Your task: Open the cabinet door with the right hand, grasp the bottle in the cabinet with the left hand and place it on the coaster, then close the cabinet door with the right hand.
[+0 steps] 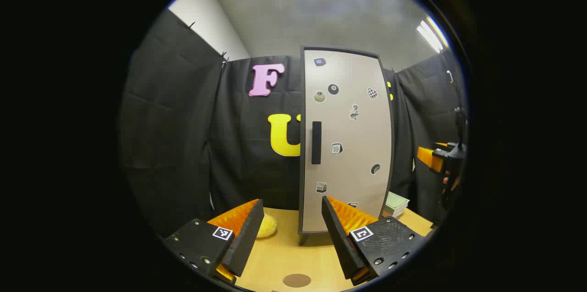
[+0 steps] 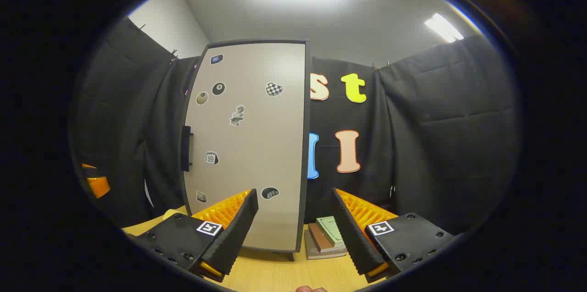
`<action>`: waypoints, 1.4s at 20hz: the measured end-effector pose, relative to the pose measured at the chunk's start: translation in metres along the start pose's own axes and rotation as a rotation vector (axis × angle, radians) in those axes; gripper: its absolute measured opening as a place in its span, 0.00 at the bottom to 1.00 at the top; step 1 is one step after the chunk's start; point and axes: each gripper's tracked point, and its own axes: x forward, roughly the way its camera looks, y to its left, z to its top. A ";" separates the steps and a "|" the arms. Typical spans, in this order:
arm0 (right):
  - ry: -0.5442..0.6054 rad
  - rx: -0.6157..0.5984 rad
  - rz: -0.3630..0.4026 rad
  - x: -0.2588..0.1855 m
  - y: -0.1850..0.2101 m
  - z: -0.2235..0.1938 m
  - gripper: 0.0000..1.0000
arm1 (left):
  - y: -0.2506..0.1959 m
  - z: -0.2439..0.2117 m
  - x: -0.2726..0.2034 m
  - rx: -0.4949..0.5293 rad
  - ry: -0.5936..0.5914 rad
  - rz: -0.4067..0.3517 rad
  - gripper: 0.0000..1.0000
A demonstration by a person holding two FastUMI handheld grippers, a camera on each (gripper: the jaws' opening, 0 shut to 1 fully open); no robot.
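Cabinet door point(image 1: 346, 140): left gripper view, standing shut ahead of the left gripper point(image 1: 290, 230), jaws released, holding nothing; coaster point(image 1: 296, 280) lying on the tabletop point(image 1: 284, 255) beneath them. Right gripper view: cabinet door point(image 2: 247, 145) ahead-left of the right gripper point(image 2: 296, 223), jaws spread, gripping nothing; books point(image 2: 326, 237) sitting between them.

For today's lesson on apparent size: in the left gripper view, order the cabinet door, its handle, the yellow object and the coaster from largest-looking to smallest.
1. Cabinet door
2. Handle
3. Yellow object and coaster look alike; the coaster lies nearer the camera, so I won't rank them.
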 end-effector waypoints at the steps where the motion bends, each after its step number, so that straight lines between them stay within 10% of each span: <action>1: 0.013 0.000 0.000 0.001 0.000 -0.003 0.99 | -0.002 -0.001 0.001 -0.008 0.005 -0.007 0.74; 14: 0.126 -0.024 -0.047 0.004 -0.026 -0.042 1.00 | -0.039 -0.056 0.054 -0.041 0.146 -0.059 0.75; 28: 0.069 0.003 0.213 0.042 0.084 0.008 0.99 | 0.042 -0.082 -0.015 -0.007 0.167 0.131 0.75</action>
